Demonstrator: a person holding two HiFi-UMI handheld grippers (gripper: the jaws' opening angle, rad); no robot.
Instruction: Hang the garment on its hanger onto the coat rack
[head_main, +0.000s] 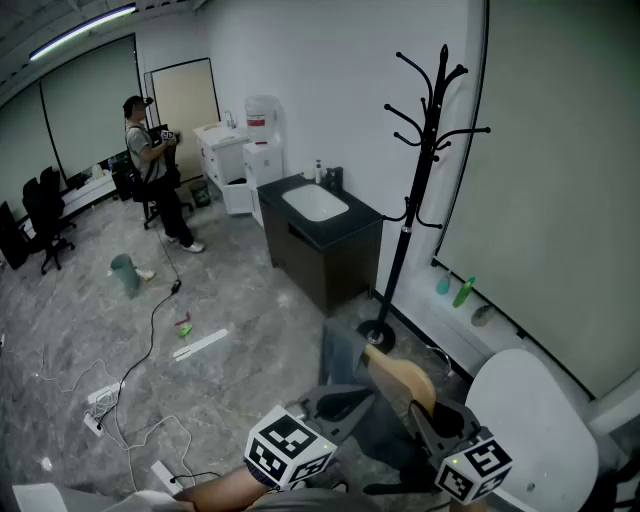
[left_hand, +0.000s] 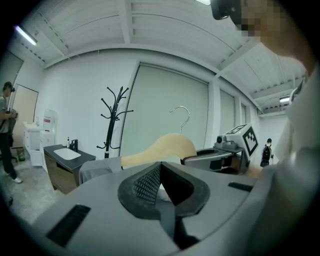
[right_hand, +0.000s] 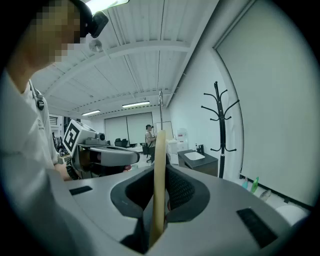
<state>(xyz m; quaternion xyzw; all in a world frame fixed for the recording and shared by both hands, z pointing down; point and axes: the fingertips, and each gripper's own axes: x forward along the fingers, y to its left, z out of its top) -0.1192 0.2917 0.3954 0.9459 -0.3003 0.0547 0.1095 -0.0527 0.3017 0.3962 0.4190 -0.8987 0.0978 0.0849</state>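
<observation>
A black coat rack (head_main: 428, 150) stands on a round base by the far wall, and shows too in the left gripper view (left_hand: 116, 115) and the right gripper view (right_hand: 220, 130). A wooden hanger (head_main: 402, 378) with a metal hook (left_hand: 182, 116) carries a grey garment (head_main: 347, 362) low in front of me. My right gripper (right_hand: 160, 181) is shut on the hanger's wood (right_hand: 159, 170), seen edge-on. My left gripper (left_hand: 159, 176) is shut with a strip of grey cloth between its pads, under the hanger arm (left_hand: 160, 149). Both grippers (head_main: 345, 405) (head_main: 425, 420) are well short of the rack.
A black cabinet with a white sink (head_main: 322, 235) stands left of the rack. A round white seat (head_main: 535, 420) is at the lower right. Bottles (head_main: 464, 292) lie on the sill. Cables (head_main: 130, 400) cross the floor. A person (head_main: 150, 170) stands far back left.
</observation>
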